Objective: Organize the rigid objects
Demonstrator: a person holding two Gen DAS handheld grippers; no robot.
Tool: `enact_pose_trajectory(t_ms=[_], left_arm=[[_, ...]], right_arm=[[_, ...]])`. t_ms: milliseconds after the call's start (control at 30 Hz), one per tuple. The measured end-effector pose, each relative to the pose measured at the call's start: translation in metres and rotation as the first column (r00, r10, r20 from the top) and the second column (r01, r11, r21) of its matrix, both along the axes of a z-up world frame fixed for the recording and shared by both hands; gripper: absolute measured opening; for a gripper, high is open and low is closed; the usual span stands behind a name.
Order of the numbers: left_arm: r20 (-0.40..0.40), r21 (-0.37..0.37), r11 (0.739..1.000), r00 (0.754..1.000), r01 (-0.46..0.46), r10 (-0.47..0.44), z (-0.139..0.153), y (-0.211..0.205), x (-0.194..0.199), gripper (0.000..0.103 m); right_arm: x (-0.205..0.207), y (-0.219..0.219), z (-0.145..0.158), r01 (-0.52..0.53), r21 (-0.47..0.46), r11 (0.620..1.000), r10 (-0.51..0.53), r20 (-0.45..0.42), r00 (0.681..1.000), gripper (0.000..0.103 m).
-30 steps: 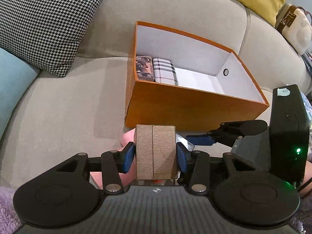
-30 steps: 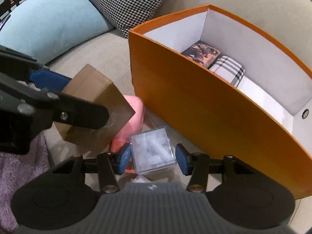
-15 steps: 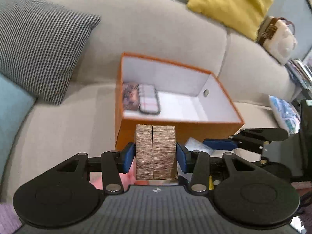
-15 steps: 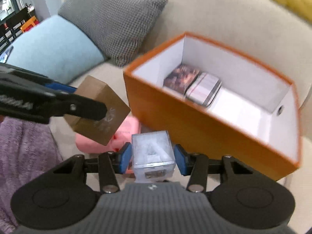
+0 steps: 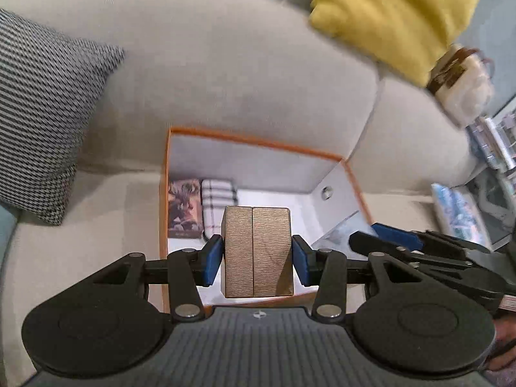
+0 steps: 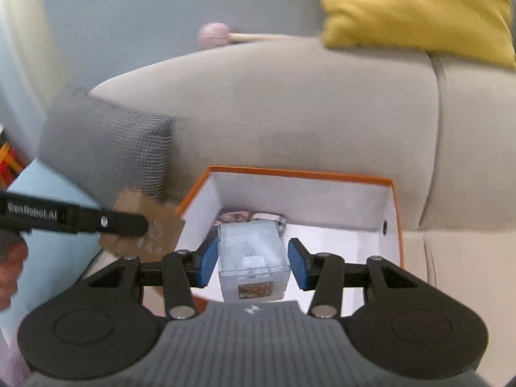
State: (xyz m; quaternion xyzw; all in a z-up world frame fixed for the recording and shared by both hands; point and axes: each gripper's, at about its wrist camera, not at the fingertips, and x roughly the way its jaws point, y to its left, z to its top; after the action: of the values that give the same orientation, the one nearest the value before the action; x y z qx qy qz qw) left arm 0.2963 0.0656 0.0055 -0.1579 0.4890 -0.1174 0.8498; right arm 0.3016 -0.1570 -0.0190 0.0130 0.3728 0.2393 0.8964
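Your left gripper point(image 5: 257, 256) was clamped on the brown cardboard box point(image 5: 256, 251), above the orange box point(image 5: 254, 140) on the sofa point(image 5: 225, 80). Your right gripper point(image 6: 253, 262) gripped the clear plastic case point(image 6: 253, 262) over the same box, where a picture card point(image 5: 183, 208) and a plaid case point(image 5: 216, 198) lay.

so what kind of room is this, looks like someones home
Most likely a living room: a beige sofa with a houndstooth cushion and a yellow cushion, and an orange box on the seat.
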Motion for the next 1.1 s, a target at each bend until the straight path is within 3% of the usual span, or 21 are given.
enact_pose_trajectory(t_ms=[100,300,667,933,1100], left_arm=[[-0.058,0.028,0.999,0.998,0.030,-0.029,-0.025,-0.017,0.021,0.052],[-0.141,0.167,0.977,0.984,0.129,-0.106,-0.059,-0.062,0.049,0.052],[-0.229,0.175,0.973,0.967,0.152,-0.110,-0.108,-0.077,0.074,0.052],[-0.154,0.067,0.988,0.980,0.139,-0.127,-0.093,-0.074,0.094,0.052],[-0.137,0.050,0.994,0.987,0.096,-0.089,-0.102,-0.083,0.127,0.052]], right_arm=[[0.024,0.000,-0.019,0.027,-0.003,1.000,-0.027,-0.055,0.998,0.049],[0.049,-0.004,-0.052,0.057,0.003,0.998,-0.056,-0.138,0.989,0.049],[0.080,-0.016,-0.087,0.083,-0.014,0.996,-0.084,-0.200,0.976,0.049],[0.087,-0.023,-0.082,0.105,-0.016,0.994,-0.106,-0.168,0.980,0.049],[0.096,-0.024,-0.071,0.093,-0.064,0.994,-0.100,-0.119,0.988,0.049]])
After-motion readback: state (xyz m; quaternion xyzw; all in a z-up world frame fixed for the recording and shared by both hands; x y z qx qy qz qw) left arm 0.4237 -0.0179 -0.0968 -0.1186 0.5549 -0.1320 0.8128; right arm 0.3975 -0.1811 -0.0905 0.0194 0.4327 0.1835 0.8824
